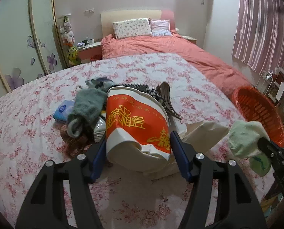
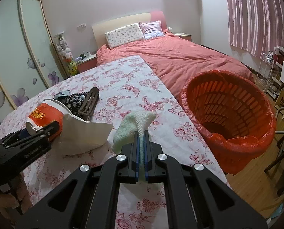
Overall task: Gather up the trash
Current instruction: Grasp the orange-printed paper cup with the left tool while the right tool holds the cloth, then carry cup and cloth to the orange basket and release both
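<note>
Paper cup (image 1: 137,126), red and white with gold characters, dented at its base: it lies tilted on the floral-cloth table (image 1: 37,133), mouth pointing away from the left wrist camera, and the left gripper (image 1: 139,143) is clamped on its lower body, one blue pad pressed to each side. Behind the cup, touching or just beside it: a grey-green sock (image 1: 86,108), a dark hair claw (image 1: 167,98), a black-and-white patterned cloth (image 1: 140,87). Further left of the cup, past the sock, a blue tissue pack (image 1: 62,110) lies flat. Just right of the cup sits a crumpled white paper bag (image 2: 84,135), touching the cup's side in the right wrist view. Right of the bag, the right gripper (image 2: 141,143) is pinched tight on a pale green cloth (image 2: 134,126), which bunches up beyond the fingertips and is lifted off the table. Well right of the cup, past the table edge, an orange slotted basket (image 2: 227,103) lined with an orange bag stands near the pink bed (image 2: 180,57). Basket contents cannot be made out.
</note>
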A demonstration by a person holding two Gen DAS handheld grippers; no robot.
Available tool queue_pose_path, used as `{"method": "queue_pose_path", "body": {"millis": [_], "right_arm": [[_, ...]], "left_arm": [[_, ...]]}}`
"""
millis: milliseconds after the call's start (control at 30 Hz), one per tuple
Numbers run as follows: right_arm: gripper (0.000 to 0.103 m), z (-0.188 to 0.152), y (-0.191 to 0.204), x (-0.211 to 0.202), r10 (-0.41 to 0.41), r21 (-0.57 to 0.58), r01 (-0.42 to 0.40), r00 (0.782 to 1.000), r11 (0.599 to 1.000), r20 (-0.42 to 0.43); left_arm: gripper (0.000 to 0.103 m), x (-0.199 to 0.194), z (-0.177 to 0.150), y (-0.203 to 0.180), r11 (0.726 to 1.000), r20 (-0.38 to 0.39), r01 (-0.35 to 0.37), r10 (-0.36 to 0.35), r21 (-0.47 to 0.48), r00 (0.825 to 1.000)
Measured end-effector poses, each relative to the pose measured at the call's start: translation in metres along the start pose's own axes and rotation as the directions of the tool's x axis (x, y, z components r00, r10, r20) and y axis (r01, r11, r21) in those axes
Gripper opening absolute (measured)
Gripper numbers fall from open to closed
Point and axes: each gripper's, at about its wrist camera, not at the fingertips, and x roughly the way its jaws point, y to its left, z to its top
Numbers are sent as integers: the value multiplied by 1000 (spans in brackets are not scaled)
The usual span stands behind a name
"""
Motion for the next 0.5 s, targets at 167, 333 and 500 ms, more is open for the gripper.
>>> {"method": "queue_pose_path", "body": {"millis": [167,333,500], "right_arm": [[4,6,-3,-9,12,12,-13,1000,1000,29],[4,13,-9,-21,22,35,-25,998,999,65],[4,24,-23,-34,21,62,-28,993,998,117]], "left_arm": [[62,-18,10,2,1000,43,6,-5,-14,999],[62,-41,19,-3,999,89,29,-27,-21,996],[62,-62,27,-25,996,126,86,-85,-1,988]]}}
